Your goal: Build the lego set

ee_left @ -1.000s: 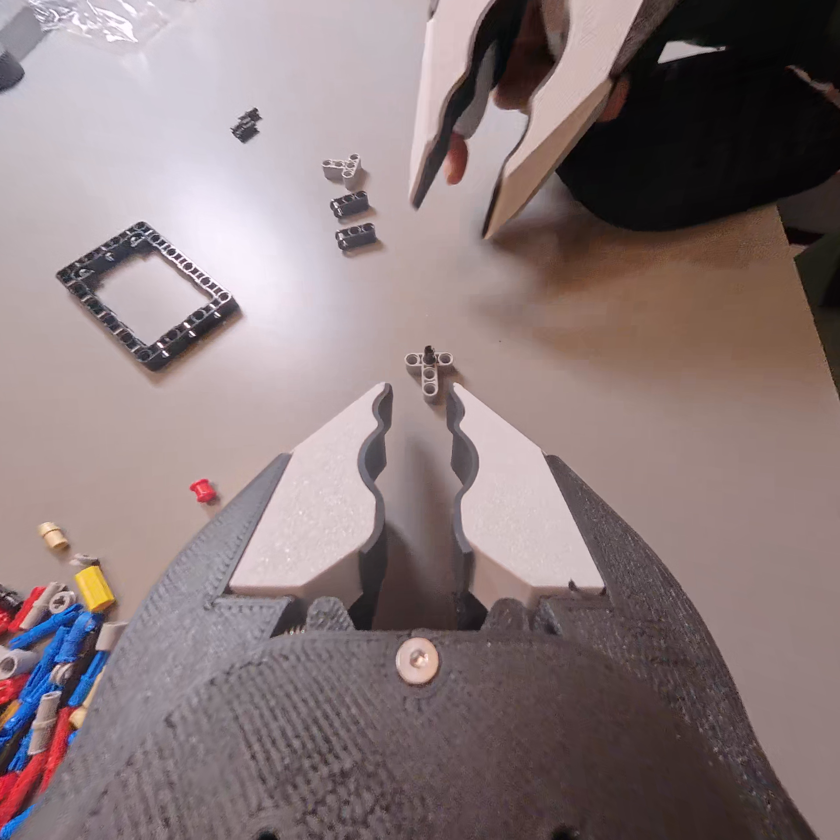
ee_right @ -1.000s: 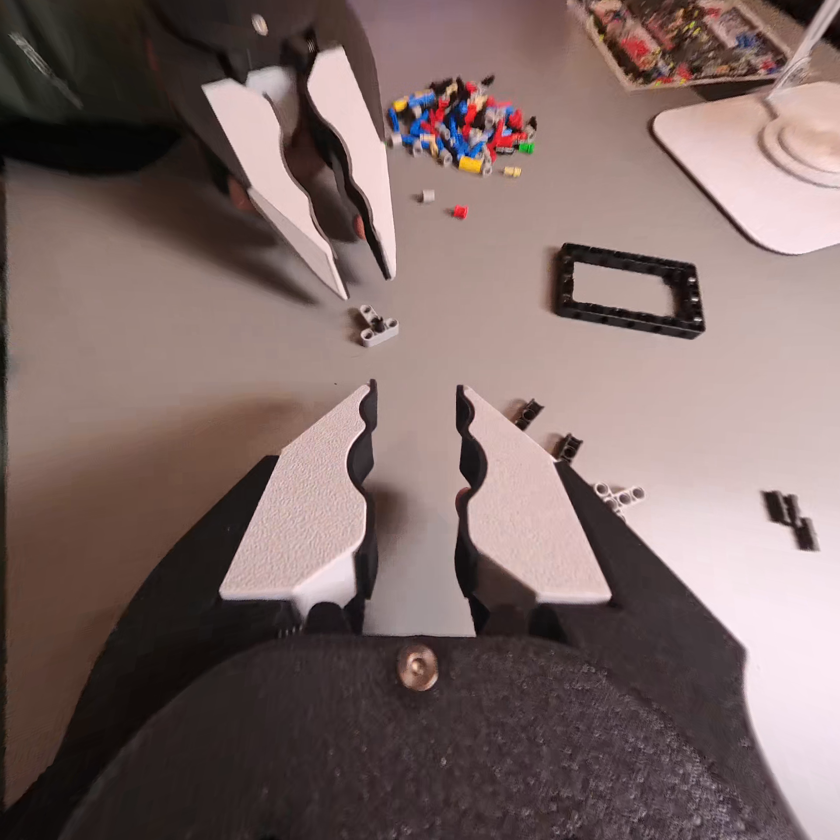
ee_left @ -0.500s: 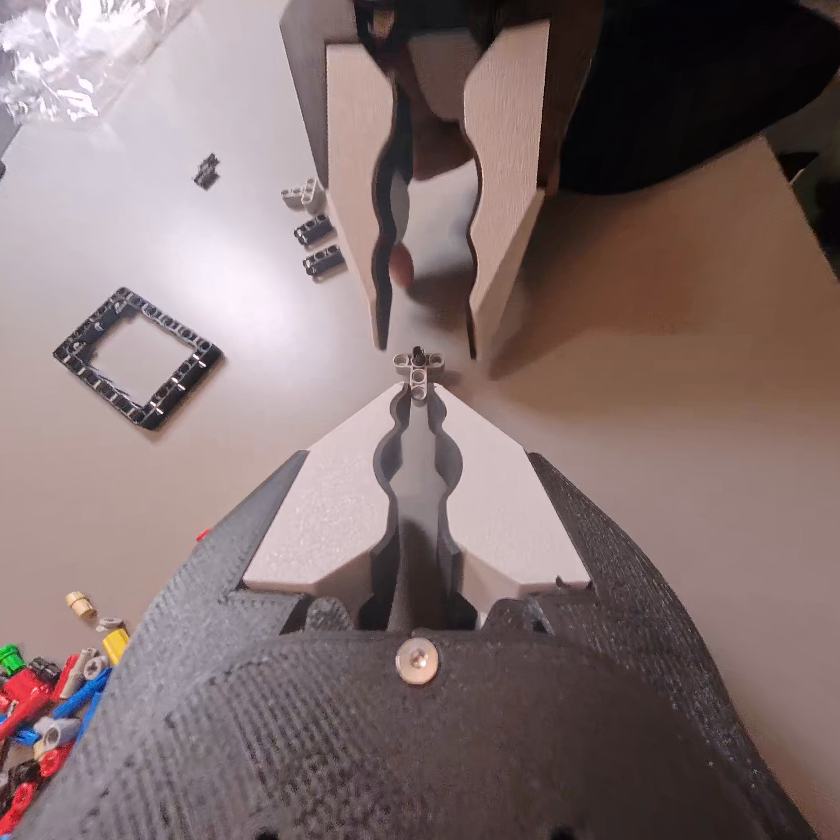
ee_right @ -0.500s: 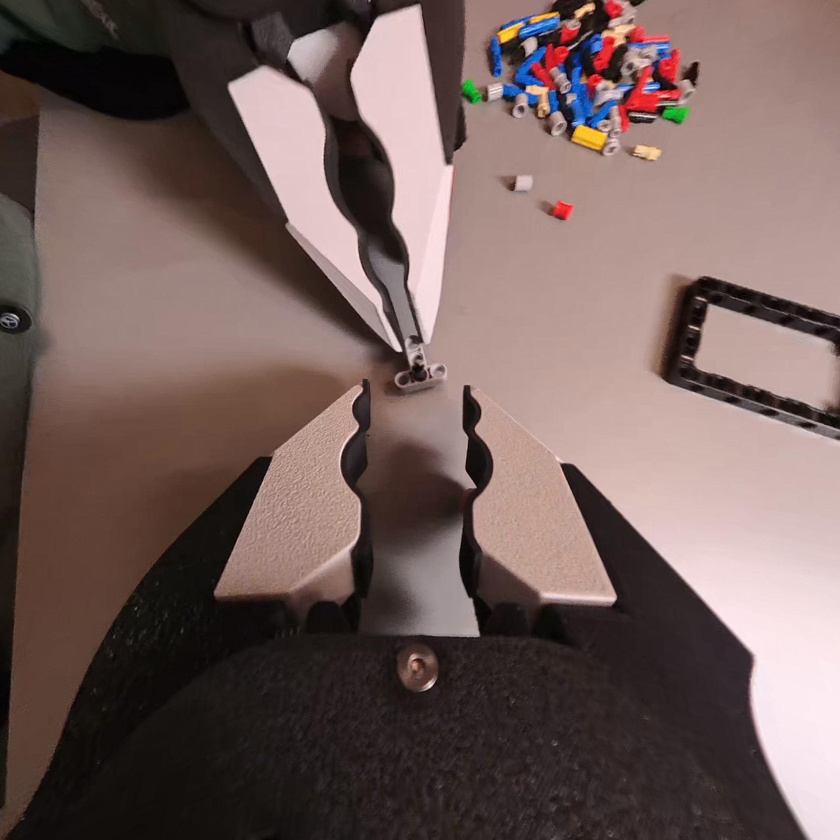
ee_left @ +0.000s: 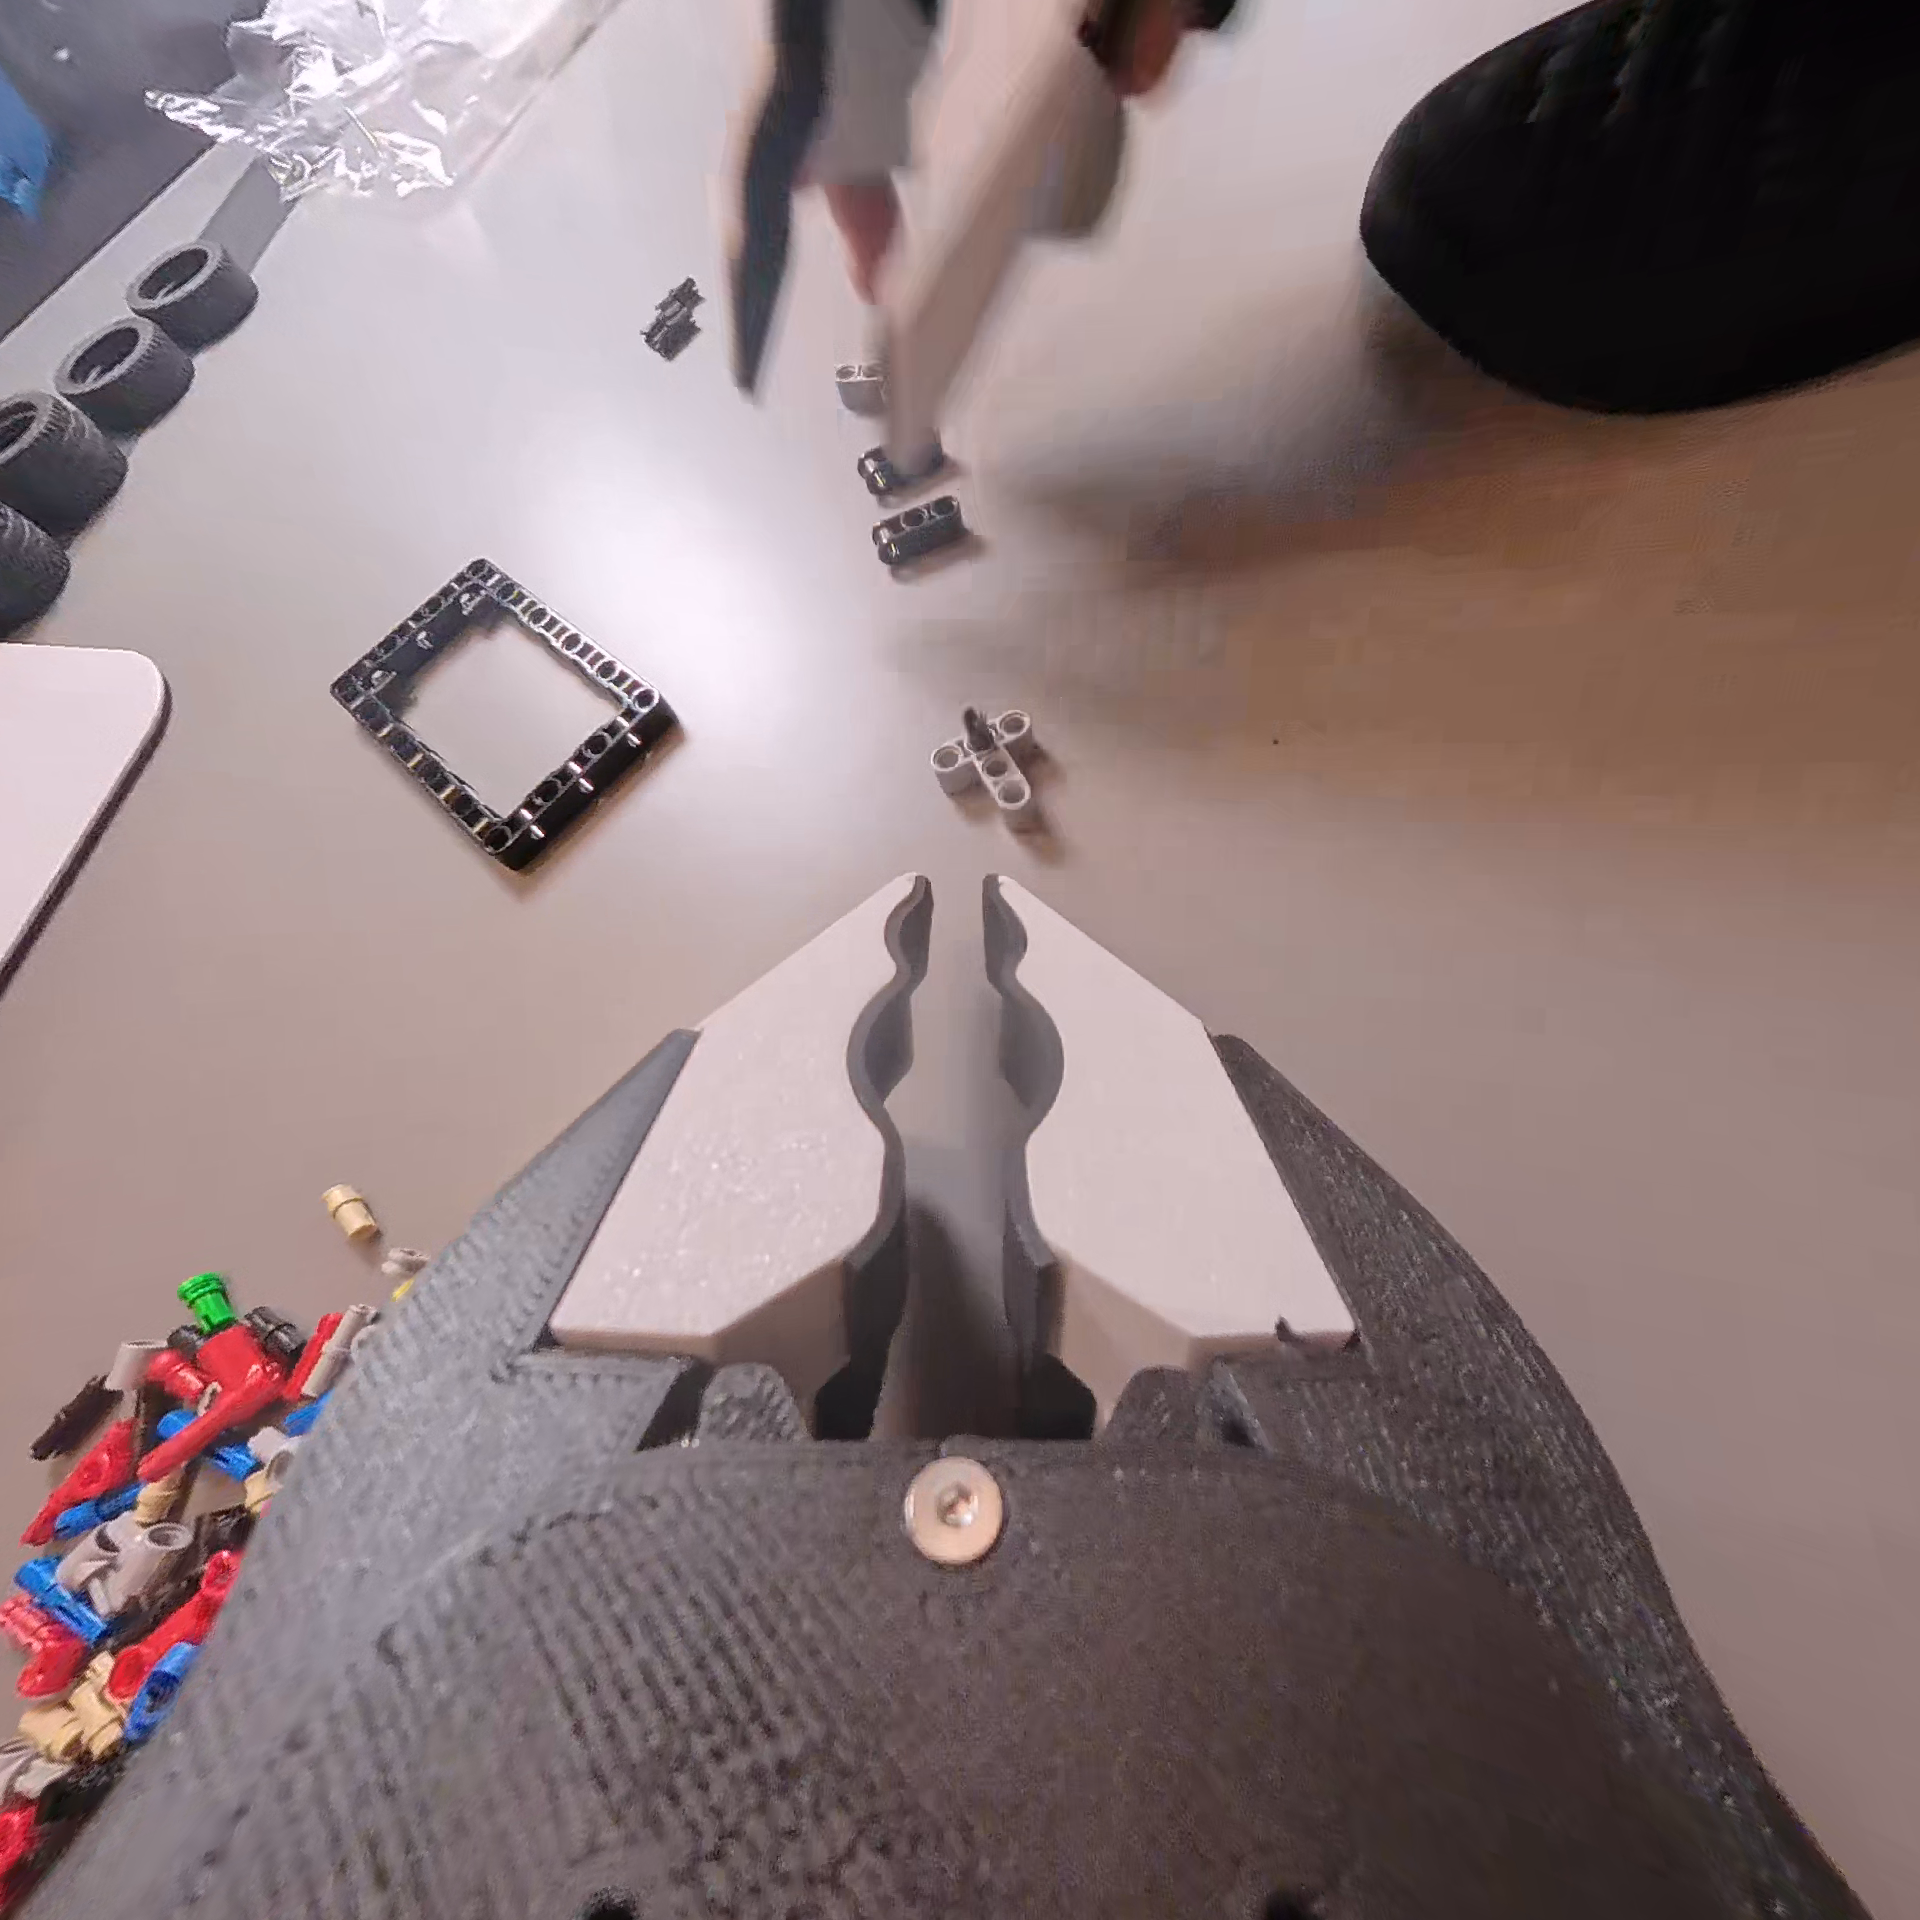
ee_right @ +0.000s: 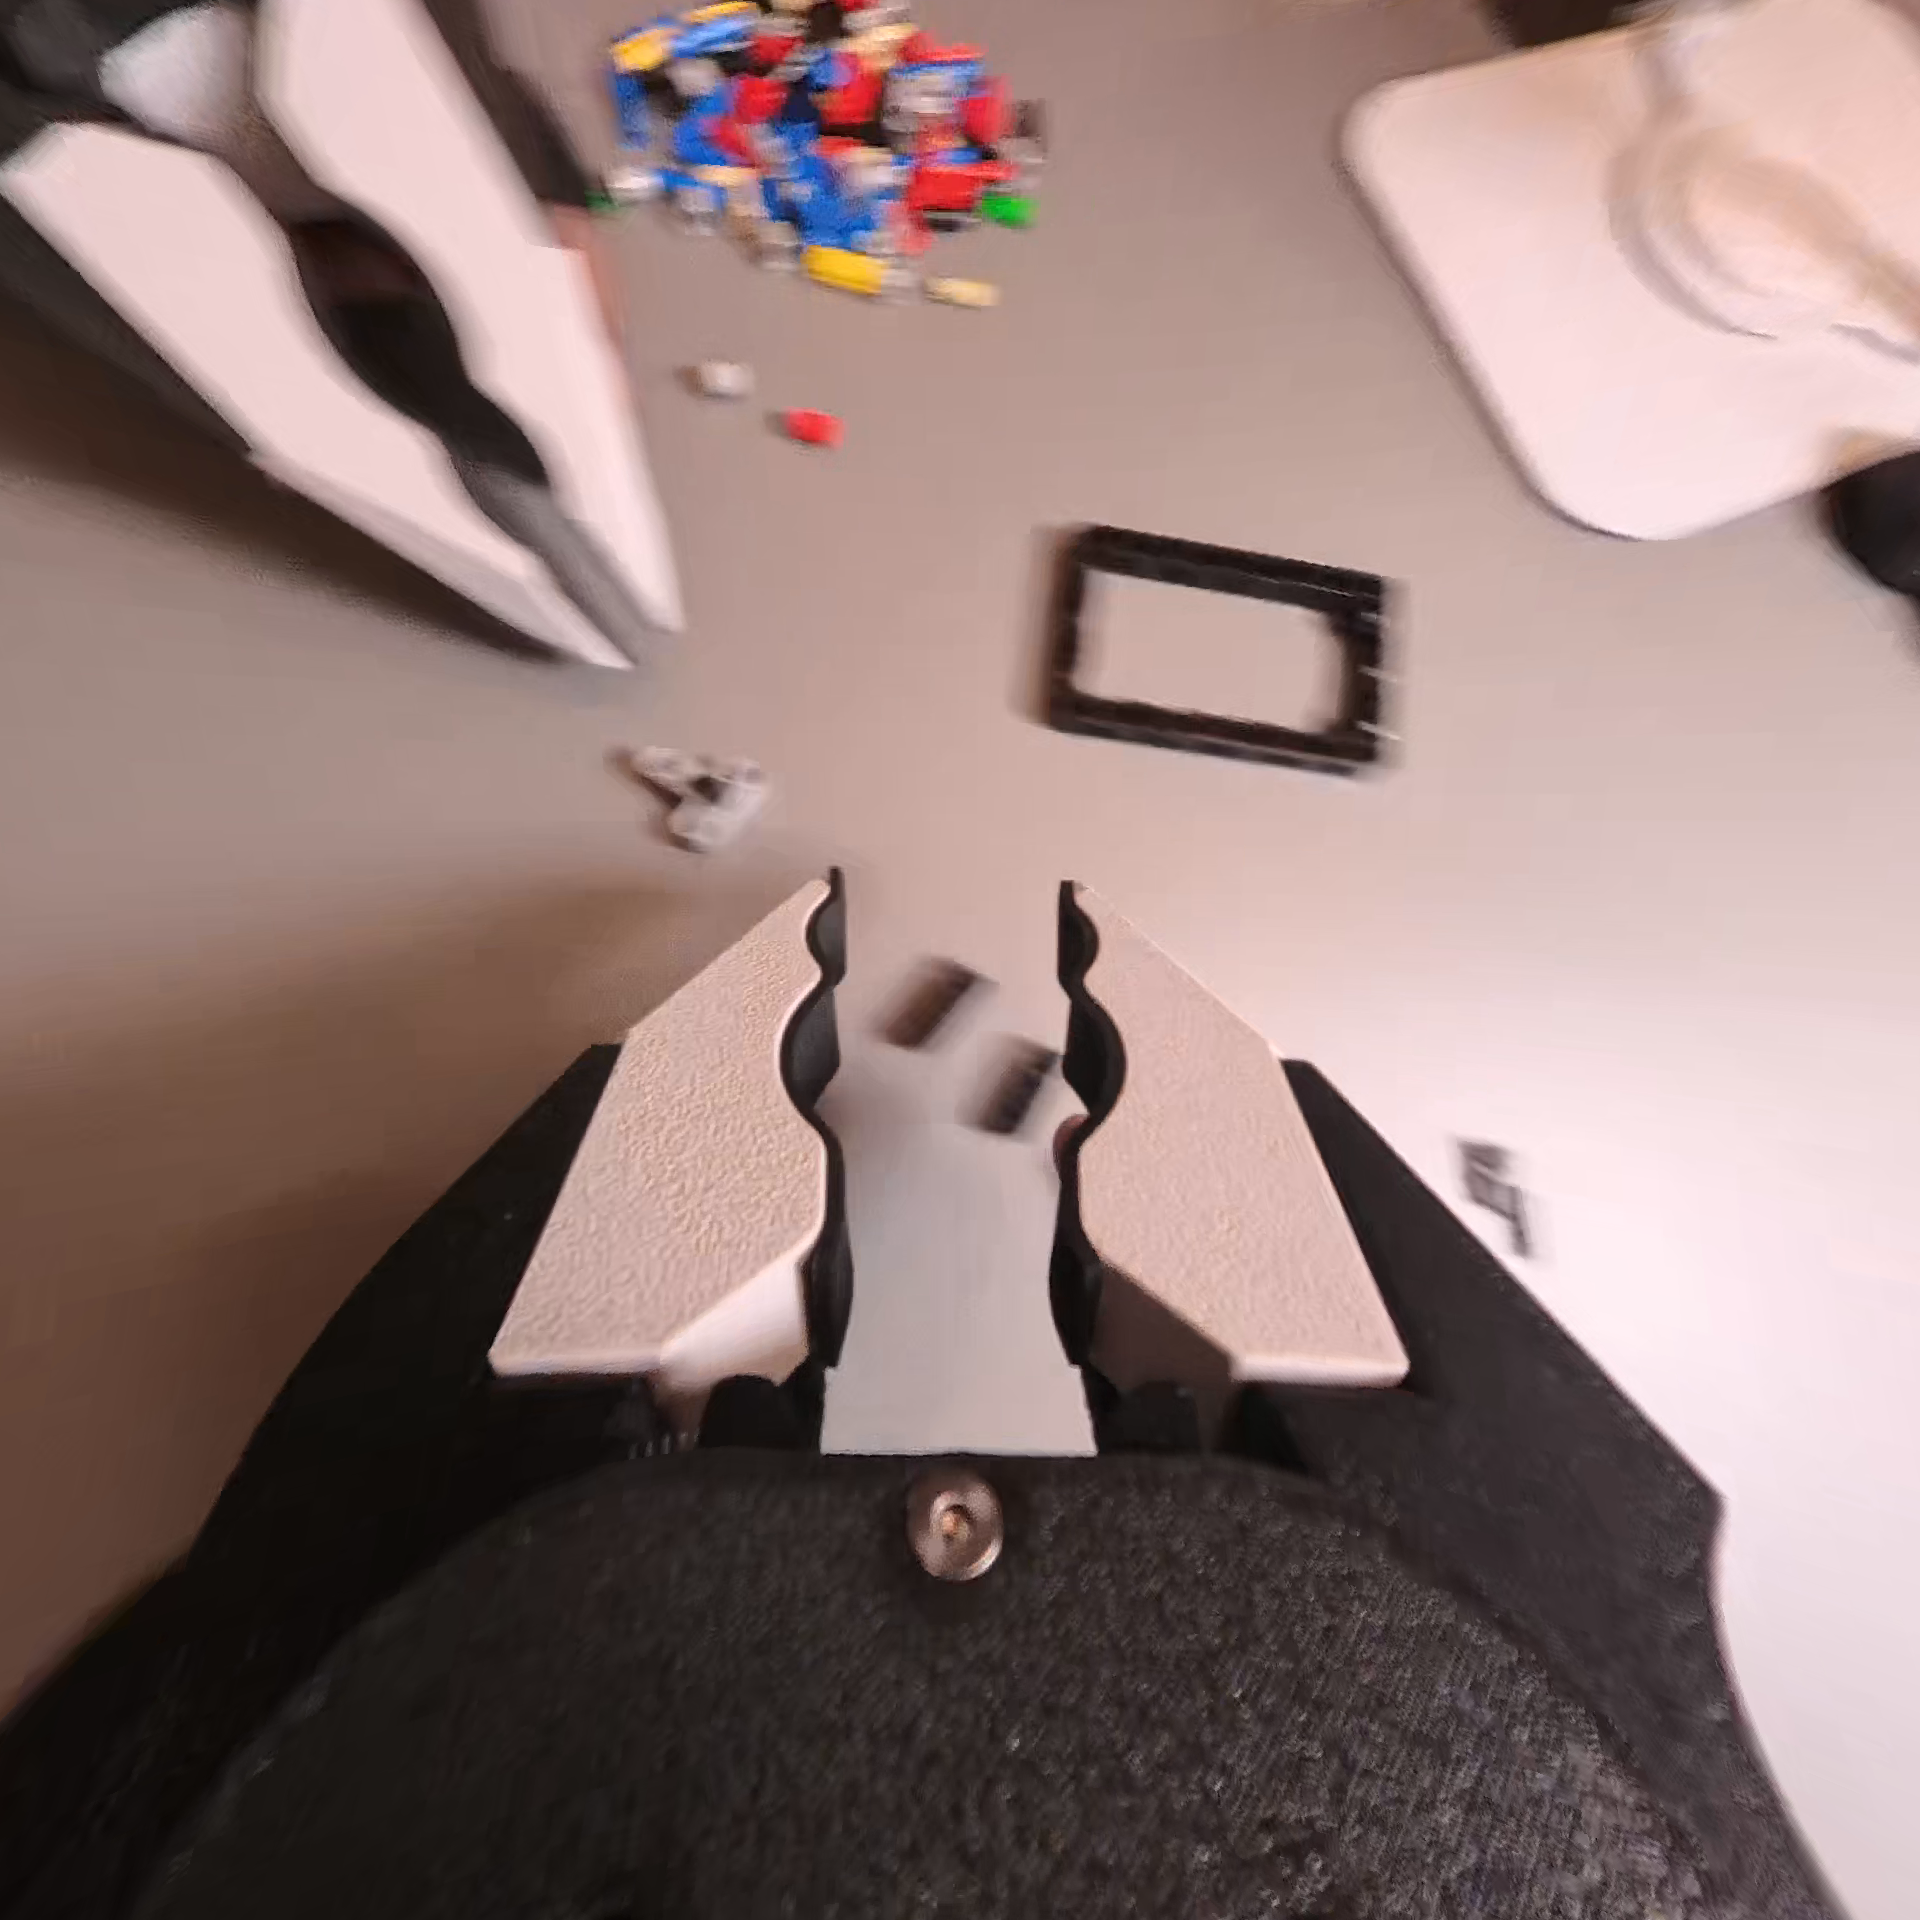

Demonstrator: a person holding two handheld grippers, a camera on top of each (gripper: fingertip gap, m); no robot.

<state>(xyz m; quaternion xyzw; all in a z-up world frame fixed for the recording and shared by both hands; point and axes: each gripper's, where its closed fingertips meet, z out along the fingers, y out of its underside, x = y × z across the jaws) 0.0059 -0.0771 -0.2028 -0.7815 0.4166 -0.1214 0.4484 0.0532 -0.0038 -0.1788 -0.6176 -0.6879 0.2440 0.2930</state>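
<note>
Barely begun | my left hand-held gripper [ee_left: 956, 883] narrow, empty | right hand-held gripper [ee_right: 948, 883] wide, empty | small grey T-shaped beam with black pin [ee_left: 985, 767] loose on tabletop [ee_left: 1455, 935]; square black frame [ee_left: 506, 712] unbuilt.

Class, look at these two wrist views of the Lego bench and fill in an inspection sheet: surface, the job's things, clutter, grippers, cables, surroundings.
Surface: plain grey-beige table, glare patch near the middle.
Job's things: black rectangular frame lying flat; grey T-shaped connector with a black pin standing in it, ahead of the left gripper; two short black beams; a small black connector; mixed pile of small parts; black tyres in a row at the table edge.
Clutter: crumpled clear plastic bag.
Grippers: left gripper slightly open, empty; right gripper open, empty, over the black beams.
Cables: nothing seen.
Surroundings: white stand base; person's dark sleeve.
</note>
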